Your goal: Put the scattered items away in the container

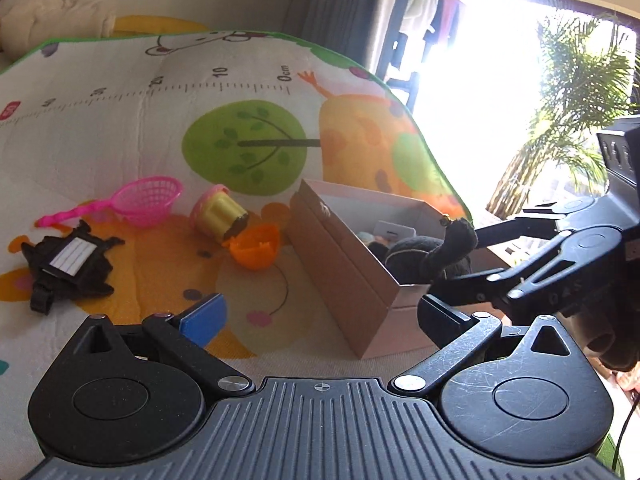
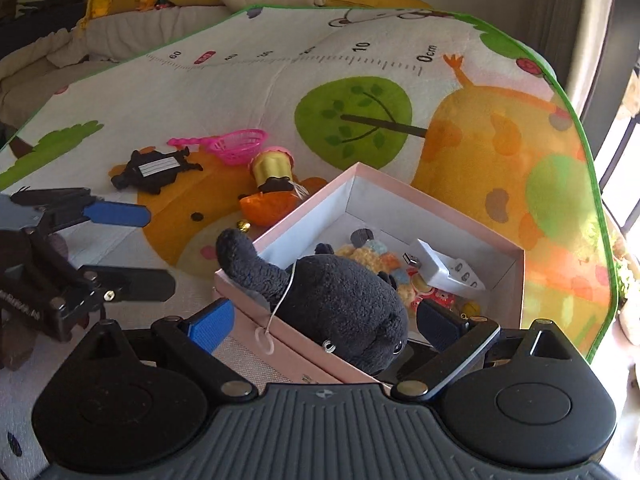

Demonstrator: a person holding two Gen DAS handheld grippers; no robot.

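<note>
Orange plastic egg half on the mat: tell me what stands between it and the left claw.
Nothing visible does. The left claw is open over bare play mat, and the orange plastic egg half lies ahead of it, with the yellow tub behind the egg and the pink cardboard box off to the right.

My right gripper [image 2: 324,326] straddles the dark plush toy [image 2: 340,300] lying in the pink cardboard box [image 2: 400,188]; left of it, an orange plastic shell [image 2: 266,206].

Left wrist cam: low, near, facing the brown-and-pink cardboard box [image 1: 344,264] from its left. Right wrist cam: close above, tilted down into it. Both share the cartoon-printed play mat [image 1: 120,128].
</note>
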